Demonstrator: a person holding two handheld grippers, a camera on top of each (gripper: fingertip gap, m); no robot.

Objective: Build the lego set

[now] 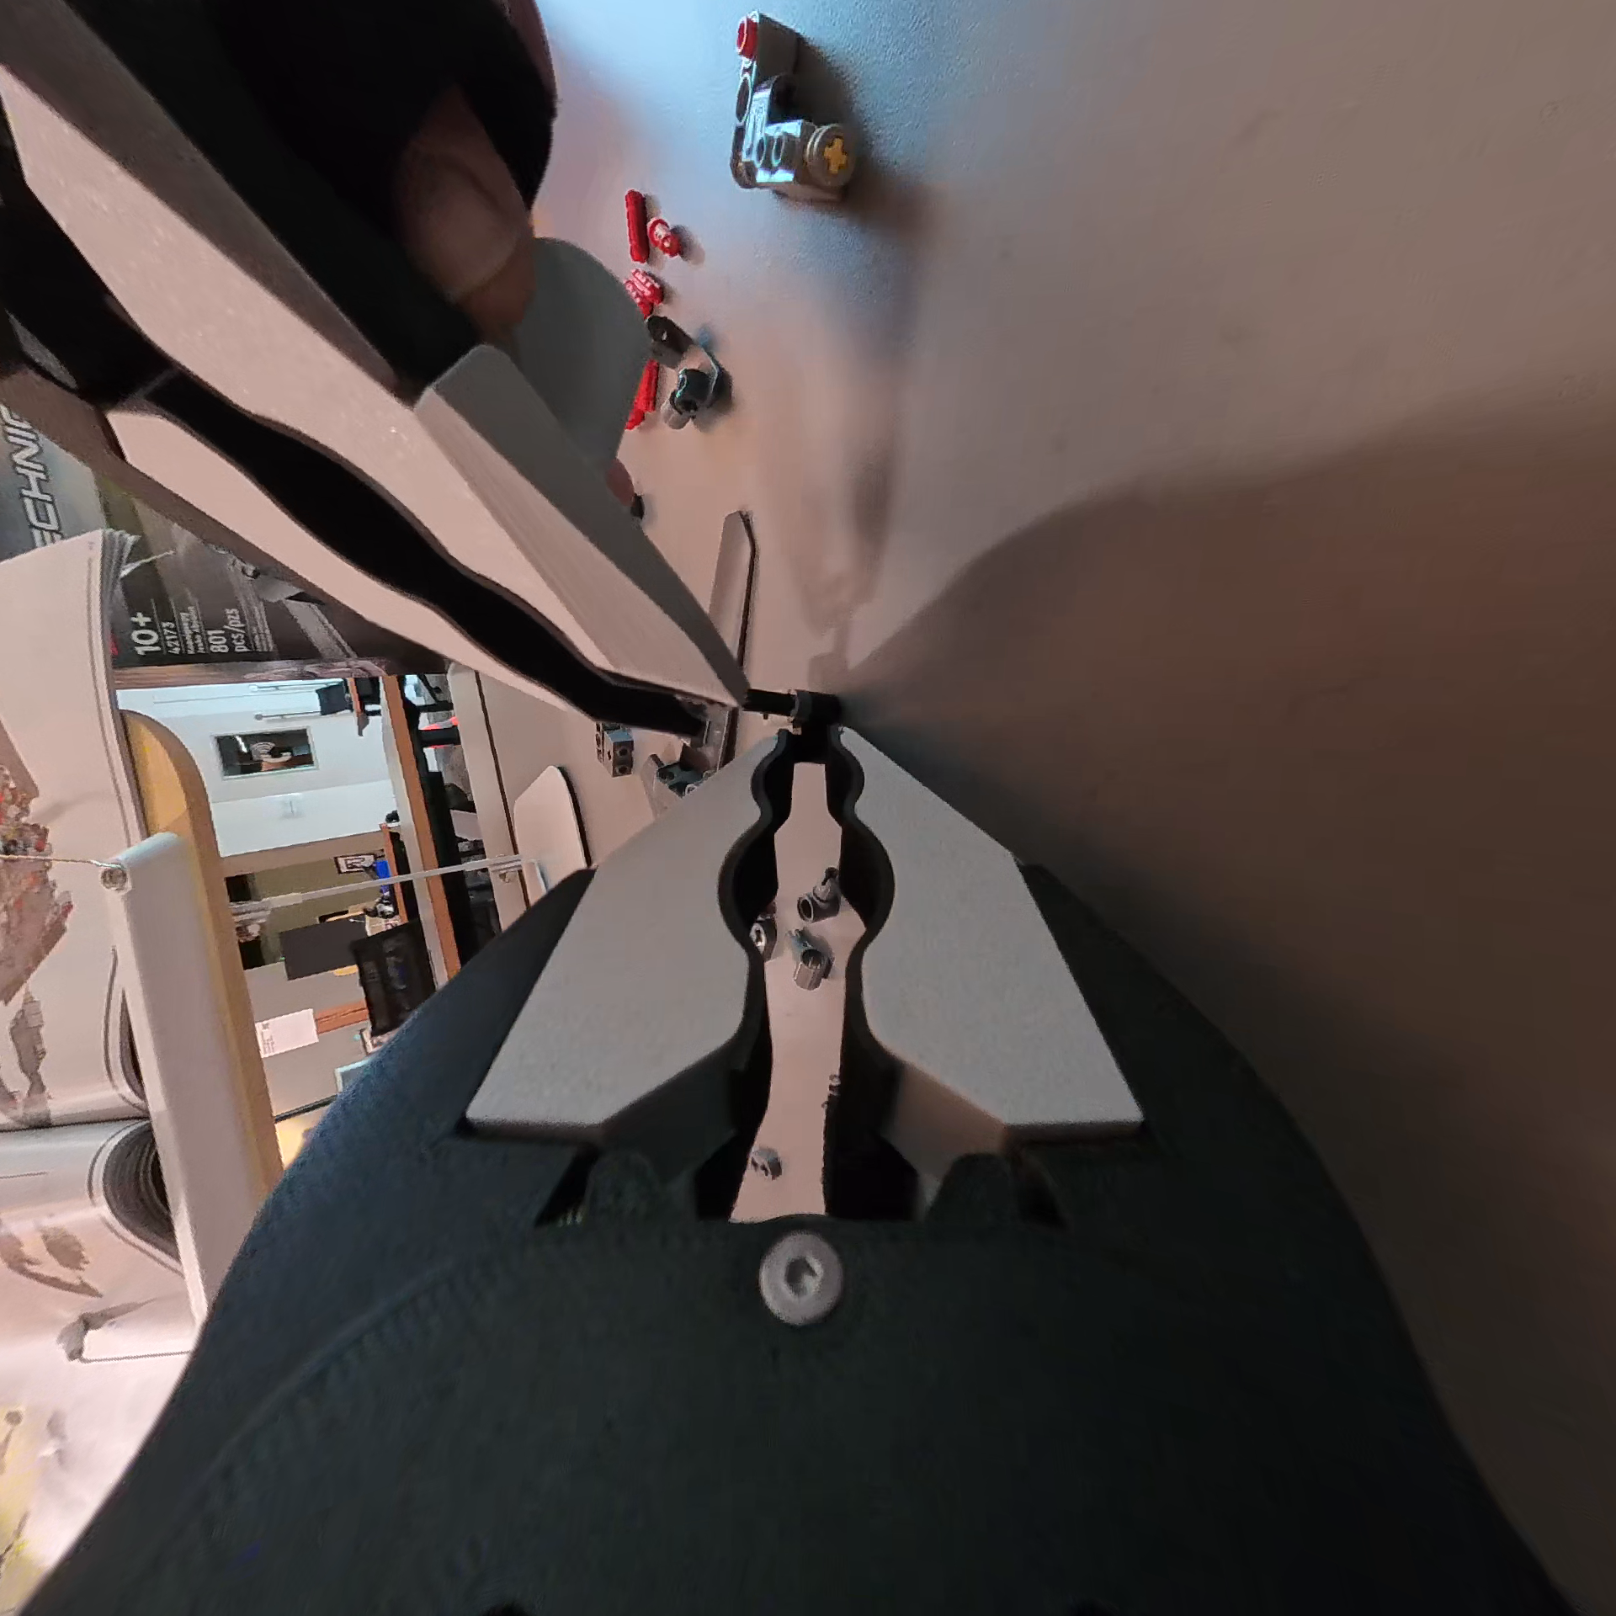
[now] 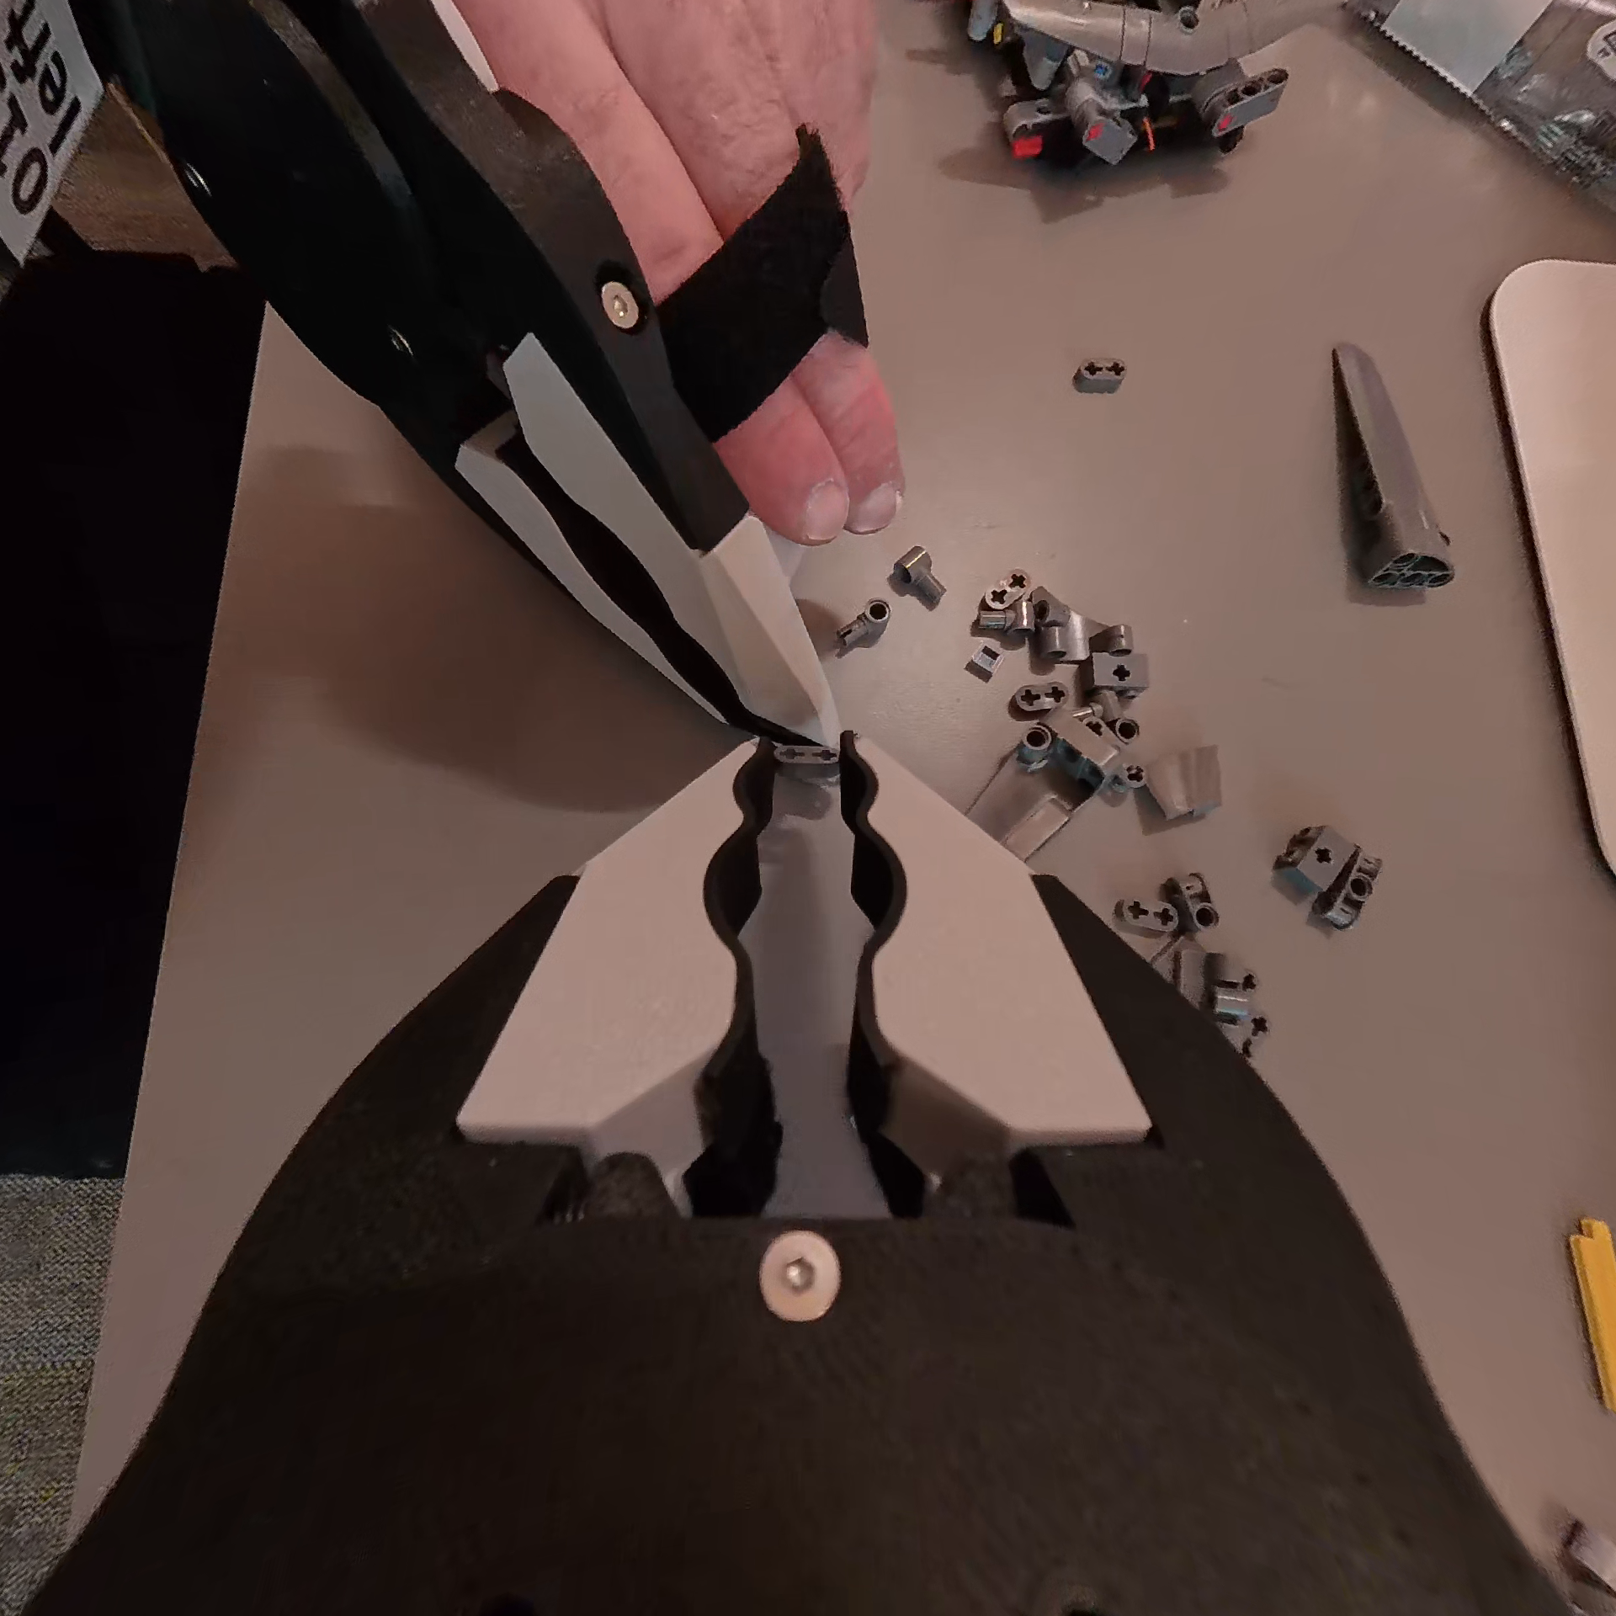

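The desk (image 2: pixel 455 612) is a plain grey-beige surface; its left edge runs beside a dark floor area in the right wrist view. A pale board (image 2: pixel 1565 525) lies at the desk's right edge. A part-built grey model (image 2: pixel 1137 79) stands at the far edge, with a clear bag (image 2: pixel 1521 96) just beside it in the far right corner.

The left gripper (image 1: pixel 809 730) enters from the far left, held by a hand (image 2: pixel 743 175) under a black strap (image 2: pixel 769 289). Its jaws are clenched on a black pin (image 1: pixel 791 702), which juts sideways past the tips. The right gripper (image 2: pixel 806 754) grasps a small grey link (image 2: pixel 806 755) endwise; both pads press on its ends. Pin and link meet where the two sets of tips converge, above the desk near its left half.

A tapered grey panel (image 2: pixel 1386 472) lies well right of the grippers. A loose heap of grey connectors (image 2: pixel 1076 665) lies just right of the tips, close to the right gripper's right finger (image 2: pixel 962 918). A single grey link (image 2: pixel 1099 374) lies apart, farther back. Red pins (image 1: pixel 647 262) and a small grey subassembly (image 1: pixel 783 131) show in the left wrist view. A yellow piece (image 2: pixel 1596 1312) lies at the near right edge.
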